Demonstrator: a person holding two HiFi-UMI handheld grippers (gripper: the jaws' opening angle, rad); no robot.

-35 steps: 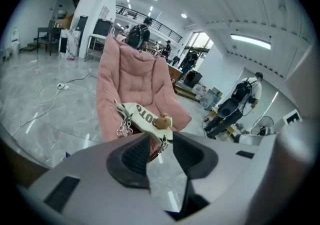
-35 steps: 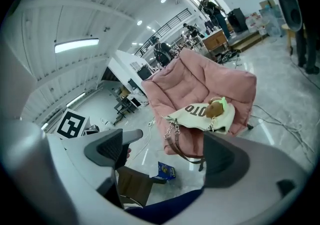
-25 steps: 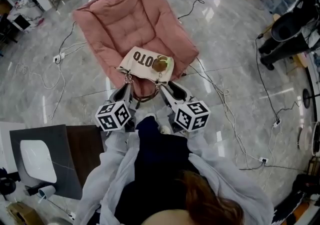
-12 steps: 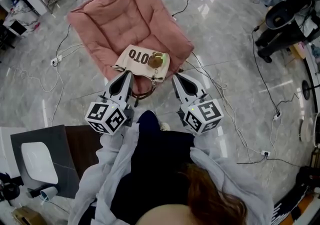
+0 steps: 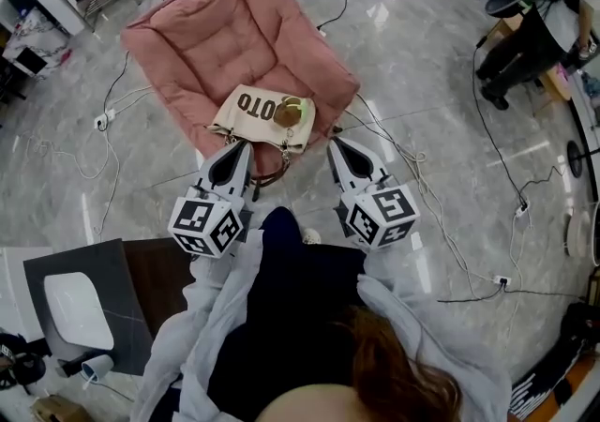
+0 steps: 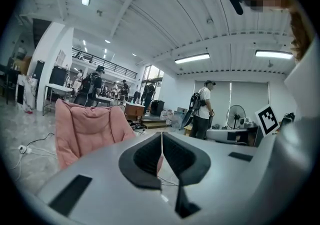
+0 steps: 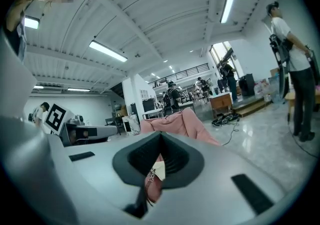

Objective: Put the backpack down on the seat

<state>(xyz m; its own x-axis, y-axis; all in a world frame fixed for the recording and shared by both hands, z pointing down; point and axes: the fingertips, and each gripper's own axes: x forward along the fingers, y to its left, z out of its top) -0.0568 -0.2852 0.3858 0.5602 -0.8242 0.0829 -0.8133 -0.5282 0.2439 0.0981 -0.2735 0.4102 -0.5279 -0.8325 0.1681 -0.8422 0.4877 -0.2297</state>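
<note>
While the pink padded chair fills the middle of the head view, the backpack lies flat on its seat, right at the front edge and slightly toward the seat's right front corner. By my reading the put-down is done, or needs only a nudge deeper onto the cushion.

My left gripper is clenched on nothing, jaws pressed together, its tip just short of the seat's front edge and clear of the bag. My right gripper is likewise closed and empty, beside the front corner. In the left gripper view the jaws meet in a thin line, with only the chair back beyond them. In the right gripper view the jaws also meet, and a corner of the bag shows below them.

I judge the backpack to be light, soft cloth with no frame. It would sag and fold rather than hold its shape, and a pinch on the flat panel would only gather loose fabric. The brown straps droop over the front edge, so they are the easy place to grip, close to where they join the body. The thin chain looks slippery and could snag. I would avoid the small round charm on top.
</note>
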